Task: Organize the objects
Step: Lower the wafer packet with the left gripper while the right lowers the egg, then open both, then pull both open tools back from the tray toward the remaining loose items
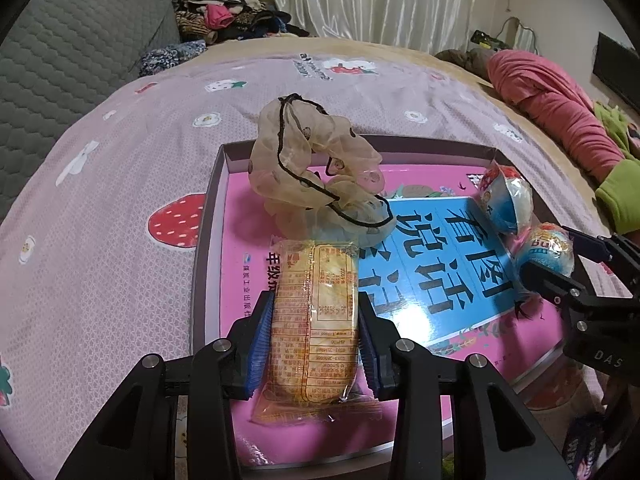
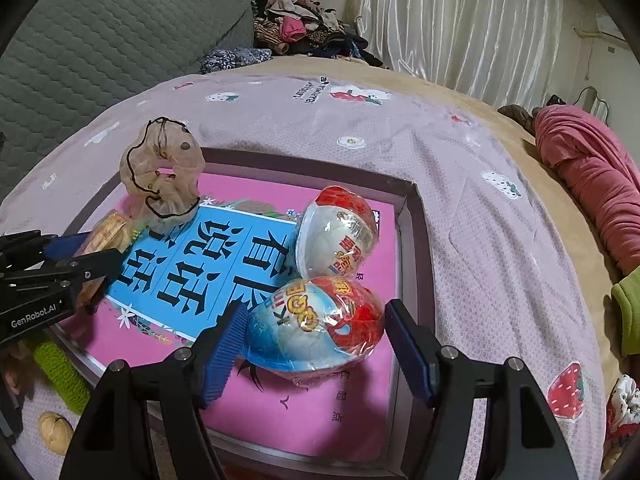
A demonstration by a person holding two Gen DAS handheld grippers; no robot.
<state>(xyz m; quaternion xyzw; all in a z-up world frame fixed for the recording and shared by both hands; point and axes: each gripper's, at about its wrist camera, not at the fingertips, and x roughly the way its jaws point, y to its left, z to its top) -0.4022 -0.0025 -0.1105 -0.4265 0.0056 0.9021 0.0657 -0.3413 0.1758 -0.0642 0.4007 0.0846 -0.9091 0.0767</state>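
A shallow box (image 1: 212, 184) with a pink and blue book (image 1: 432, 256) in it lies on the bed. My left gripper (image 1: 316, 336) is shut on a wrapped yellow snack pack (image 1: 314, 320), low over the book. A beige scrunchie (image 1: 316, 176) sits just beyond it. My right gripper (image 2: 314, 346) is open, its pads either side of a wrapped toy egg (image 2: 316, 328) resting on the book. A second toy egg (image 2: 340, 236) lies behind it. In the left wrist view the eggs (image 1: 508, 200) are at the box's right side.
The pink strawberry-print bedsheet (image 1: 120, 184) surrounds the box. A grey quilted headboard (image 1: 72, 48) and a clothes pile (image 1: 224, 12) are at the back. A pink garment (image 2: 588, 168) lies at right. A small beige object (image 2: 54, 432) lies at the lower left in the right wrist view.
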